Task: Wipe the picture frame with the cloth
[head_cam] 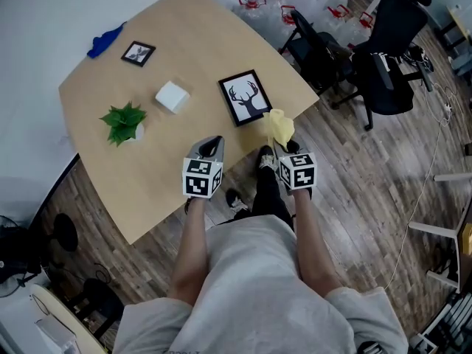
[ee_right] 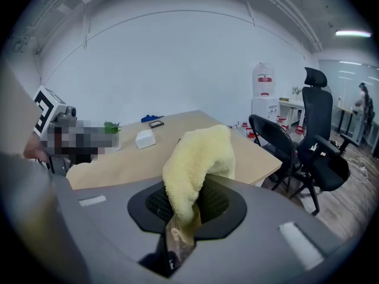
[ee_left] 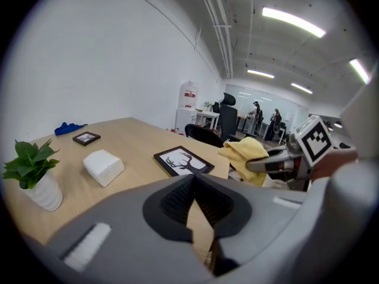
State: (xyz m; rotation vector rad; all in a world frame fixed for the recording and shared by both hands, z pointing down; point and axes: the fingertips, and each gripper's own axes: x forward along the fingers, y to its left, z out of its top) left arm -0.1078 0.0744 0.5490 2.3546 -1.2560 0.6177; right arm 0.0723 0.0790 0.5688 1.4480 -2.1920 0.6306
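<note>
Head view shows the right gripper (head_cam: 285, 145) clamped on the yellow cloth (head_cam: 279, 126), just right of the picture frame (head_cam: 245, 97); the left gripper (head_cam: 212, 142), jaws together and empty, hovers near the frame

An open-plan office: black mesh swivel chairs (head_cam: 391, 57) at the head view's upper right, a large pale wooden table (head_cam: 96, 161), grey-brown plank floor (head_cam: 369, 198), long ceiling strip lights (ee_left: 293, 22), and a white water dispenser (ee_right: 263, 90) by the wall.
</note>
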